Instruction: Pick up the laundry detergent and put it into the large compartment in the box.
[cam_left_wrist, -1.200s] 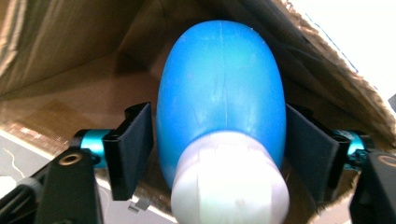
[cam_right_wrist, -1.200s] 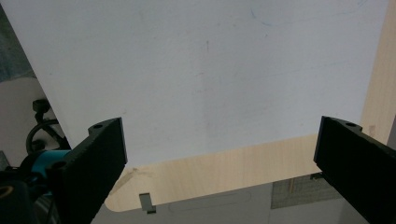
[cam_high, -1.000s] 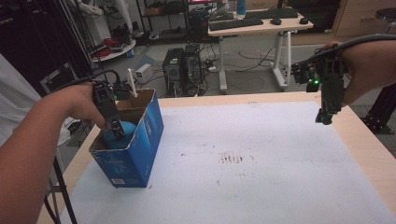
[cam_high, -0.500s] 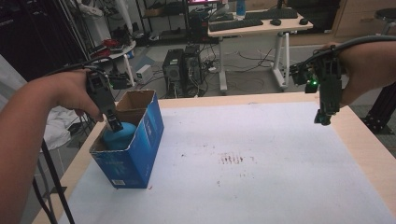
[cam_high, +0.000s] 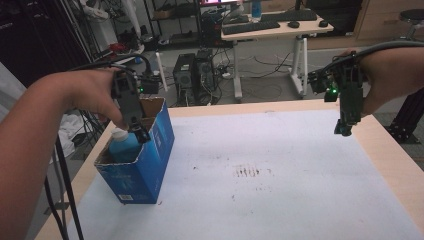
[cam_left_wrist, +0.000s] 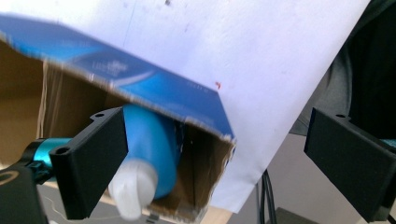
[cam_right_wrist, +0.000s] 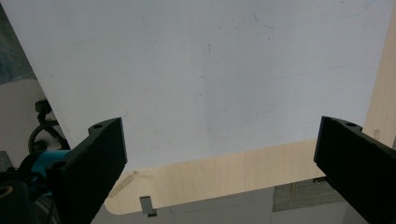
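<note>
Near the table's left edge stands an open blue cardboard box (cam_high: 142, 165) with a blue bottle (cam_high: 123, 146) upright inside it, white cap uppermost. The left gripper (cam_high: 140, 134) hangs just above the box's open top, its jaws spread wide and holding nothing; the cap sits just below and to the near-left side of them. In the left gripper view the bottle (cam_left_wrist: 148, 154) lies close by one jaw, not between the two. The bottle's long axis runs vertically. The right gripper (cam_high: 345, 131) hovers over the table's far right corner, well apart, likewise wide open and empty. The left hand looks much nearer to the bottle.
</note>
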